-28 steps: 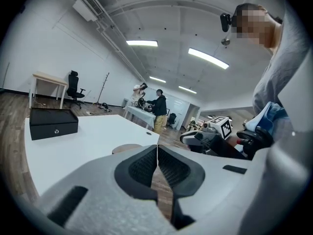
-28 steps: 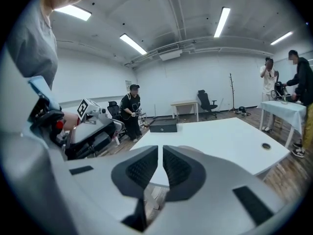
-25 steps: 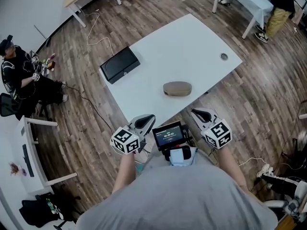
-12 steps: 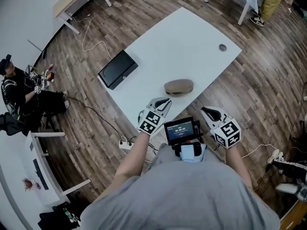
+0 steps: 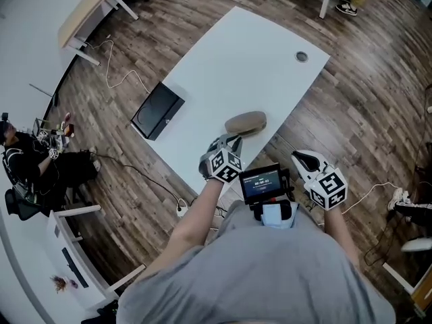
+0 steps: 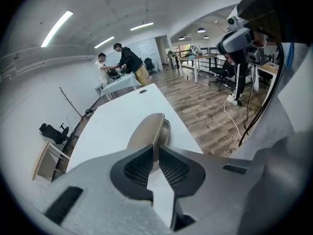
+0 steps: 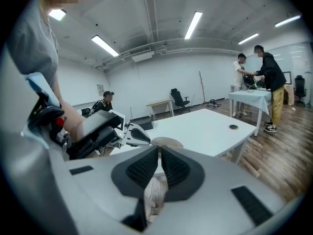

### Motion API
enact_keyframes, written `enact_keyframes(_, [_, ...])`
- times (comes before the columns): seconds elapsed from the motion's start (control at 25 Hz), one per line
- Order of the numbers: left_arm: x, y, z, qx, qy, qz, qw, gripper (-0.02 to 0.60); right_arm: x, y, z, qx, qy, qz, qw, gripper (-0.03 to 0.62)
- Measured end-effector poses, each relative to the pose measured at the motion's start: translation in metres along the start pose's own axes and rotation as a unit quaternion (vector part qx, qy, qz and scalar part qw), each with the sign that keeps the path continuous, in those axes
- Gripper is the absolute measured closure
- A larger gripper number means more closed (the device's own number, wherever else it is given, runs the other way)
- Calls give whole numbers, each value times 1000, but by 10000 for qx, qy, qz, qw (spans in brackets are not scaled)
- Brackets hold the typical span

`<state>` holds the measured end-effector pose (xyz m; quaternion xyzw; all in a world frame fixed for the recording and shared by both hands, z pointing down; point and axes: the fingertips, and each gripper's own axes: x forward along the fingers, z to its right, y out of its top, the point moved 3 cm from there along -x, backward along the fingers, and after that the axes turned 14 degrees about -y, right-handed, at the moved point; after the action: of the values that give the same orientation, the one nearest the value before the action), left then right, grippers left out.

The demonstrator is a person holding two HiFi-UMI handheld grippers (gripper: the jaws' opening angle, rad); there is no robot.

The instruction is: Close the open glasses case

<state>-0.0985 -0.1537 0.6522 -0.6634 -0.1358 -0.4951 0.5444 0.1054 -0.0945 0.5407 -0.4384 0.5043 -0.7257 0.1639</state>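
Note:
The tan oval glasses case [image 5: 246, 123] lies near the front edge of the white table [image 5: 250, 66]. My left gripper [image 5: 229, 140] is shut and empty, its tips just short of the case's near end. In the left gripper view the case [image 6: 149, 129] sits straight beyond the shut jaws [image 6: 156, 150], with a dark seam along its right side. My right gripper [image 5: 302, 158] is shut and held off the table's edge, near my body. From the right gripper view [image 7: 160, 151] the case [image 7: 166, 142] shows with the left gripper [image 7: 134, 136] beside it.
A black flat box [image 5: 157, 110] lies at the table's left corner. A round cable hole [image 5: 301, 57] is at the far right corner. A small screen [image 5: 263, 181] hangs on my chest. A person [image 5: 27, 164] sits on the left; cables cross the wooden floor.
My left gripper has travelled forward and to the right, from beside my body up to the case's near end. The right gripper has stayed near my body.

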Motion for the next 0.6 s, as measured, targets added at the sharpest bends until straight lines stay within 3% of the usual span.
enact_keyframes(0.24, [24,7,-11,635,296,-586,9958,560,-3,-7,24,205,-246,-16,9995,560])
enact_keyframes(0.6, [42,-10,-12,968,610,-1213,9860,560,-11,-8,31,520,-457,-41,9976,560])
